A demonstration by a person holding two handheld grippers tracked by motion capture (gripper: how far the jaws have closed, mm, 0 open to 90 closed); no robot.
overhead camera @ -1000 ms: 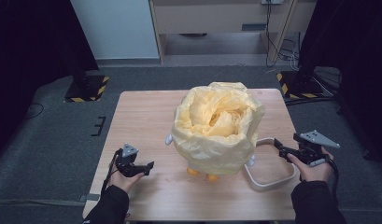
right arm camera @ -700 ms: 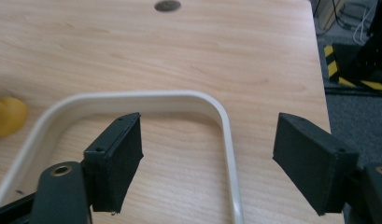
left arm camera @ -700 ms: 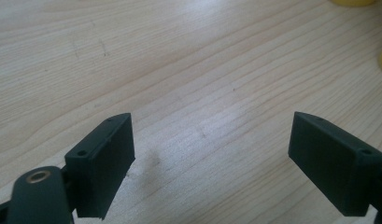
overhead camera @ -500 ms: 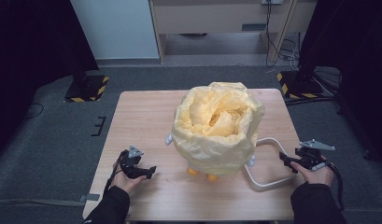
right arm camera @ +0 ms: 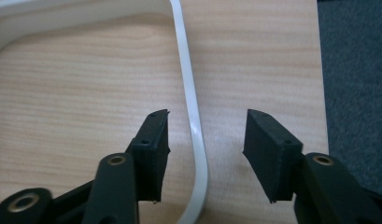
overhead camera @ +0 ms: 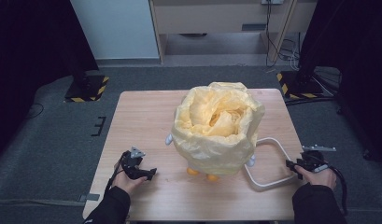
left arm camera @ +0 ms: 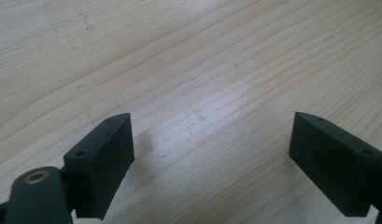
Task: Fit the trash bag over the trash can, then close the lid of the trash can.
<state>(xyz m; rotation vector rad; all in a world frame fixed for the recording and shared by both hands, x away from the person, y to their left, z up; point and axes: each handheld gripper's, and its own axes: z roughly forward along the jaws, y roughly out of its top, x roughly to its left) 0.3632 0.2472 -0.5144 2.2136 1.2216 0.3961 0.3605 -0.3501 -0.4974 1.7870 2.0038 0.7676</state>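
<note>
Straddling the white handle loop (right arm camera: 191,116), the jaws of the right gripper (right arm camera: 205,140) have just been closing, a gap still being left on both sides. The loop is laid on the tabletop (overhead camera: 142,121) beside the yellow bag (overhead camera: 216,126). The left gripper (overhead camera: 151,173) is held wide open over bare wood.

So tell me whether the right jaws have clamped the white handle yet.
Not yet. The right gripper straddles the handle, jaws closing in, with gaps on both sides.
</note>
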